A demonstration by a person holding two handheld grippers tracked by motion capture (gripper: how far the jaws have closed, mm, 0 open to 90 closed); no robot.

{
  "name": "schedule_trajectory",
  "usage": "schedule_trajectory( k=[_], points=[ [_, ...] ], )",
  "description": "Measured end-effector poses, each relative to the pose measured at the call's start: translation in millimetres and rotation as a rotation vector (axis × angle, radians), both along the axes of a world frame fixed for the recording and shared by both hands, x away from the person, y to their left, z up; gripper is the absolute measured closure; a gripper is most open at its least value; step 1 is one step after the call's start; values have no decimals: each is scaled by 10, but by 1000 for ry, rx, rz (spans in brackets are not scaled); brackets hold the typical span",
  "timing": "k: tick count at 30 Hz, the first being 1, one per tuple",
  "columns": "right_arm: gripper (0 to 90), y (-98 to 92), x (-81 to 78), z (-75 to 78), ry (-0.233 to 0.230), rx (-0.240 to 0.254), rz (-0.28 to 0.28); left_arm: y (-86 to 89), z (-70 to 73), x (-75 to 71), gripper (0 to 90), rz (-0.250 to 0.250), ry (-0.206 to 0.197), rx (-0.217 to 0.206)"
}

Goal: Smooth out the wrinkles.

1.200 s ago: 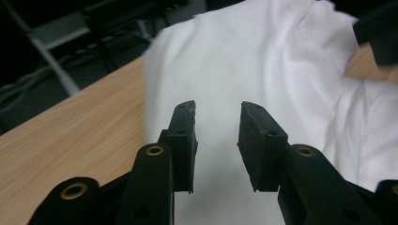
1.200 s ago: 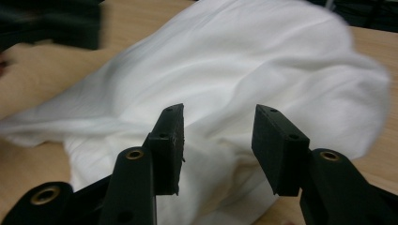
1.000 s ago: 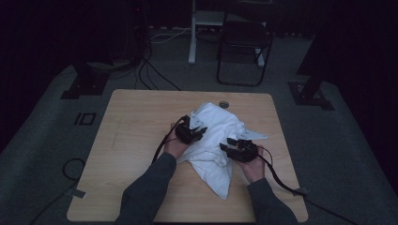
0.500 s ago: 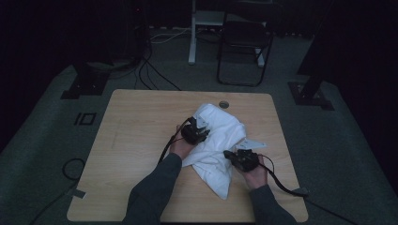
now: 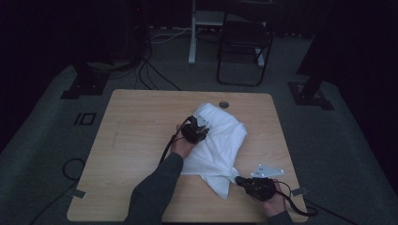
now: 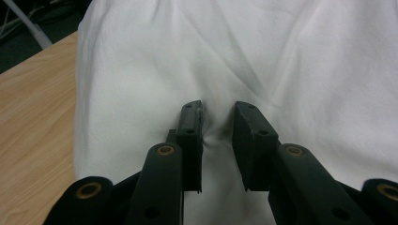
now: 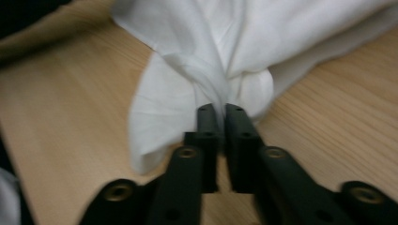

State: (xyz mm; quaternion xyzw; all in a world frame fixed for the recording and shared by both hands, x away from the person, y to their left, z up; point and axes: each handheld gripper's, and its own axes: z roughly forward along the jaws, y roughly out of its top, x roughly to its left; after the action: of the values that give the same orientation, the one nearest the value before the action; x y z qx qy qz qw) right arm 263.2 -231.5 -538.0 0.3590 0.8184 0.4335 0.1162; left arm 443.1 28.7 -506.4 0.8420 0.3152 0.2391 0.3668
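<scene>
While the left hand-held gripper stands spread on the white cloth, a bunched corner is pinched by the right hand-held gripper, its jaws just reopened slightly; next, it must be drawn toward the tabletop's near right corner.

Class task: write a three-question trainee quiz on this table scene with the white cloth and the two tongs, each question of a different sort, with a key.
1. True or false: the right tongs are shut on a bunched part of the white cloth.
2. In the high view, the right tongs are at the table's: A) far edge B) near right part C) left edge.
3. Fill in: the left tongs rest on the cloth with a ___ between the jaws.

Key
1. True: cloth is pinched between nearly closed jaws.
2. B.
3. Gap; whether a fold is gripped is unclear.
</scene>
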Motion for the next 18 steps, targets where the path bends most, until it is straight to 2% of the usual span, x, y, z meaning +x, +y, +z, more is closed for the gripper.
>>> schedule_trajectory(
  k=[2,4,6,7,8,9,11,12,13,14,18],
  points=[
    [652,-10,4,68,-25,35,-3,37,63,-19,666,-10,-12,-20],
    [570,-12,62,156,-57,78,-24,116,157,-30,633,18,-28,-56],
    [543,25,177,245,-88,95,-65,235,243,-24,623,52,-56,-88],
    [543,64,255,278,-98,91,-81,309,271,0,615,84,-64,-97],
    [529,129,376,301,-112,67,-109,353,278,21,608,102,-60,-104],
    [515,168,459,301,-115,59,-125,417,270,62,603,122,-46,-114],
    [513,266,713,274,-98,58,-171,483,218,117,595,134,-20,-104],
    [513,320,871,246,-88,54,-213,495,187,133,591,130,-7,-108],
    [512,349,962,226,-79,55,-228,507,133,147,590,118,22,-109],
    [518,392,1104,190,-57,39,-247,509,98,152,591,114,35,-102],
    [550,477,1404,97,-10,-22,-299,553,2,132,640,94,87,-146]
  ],
)
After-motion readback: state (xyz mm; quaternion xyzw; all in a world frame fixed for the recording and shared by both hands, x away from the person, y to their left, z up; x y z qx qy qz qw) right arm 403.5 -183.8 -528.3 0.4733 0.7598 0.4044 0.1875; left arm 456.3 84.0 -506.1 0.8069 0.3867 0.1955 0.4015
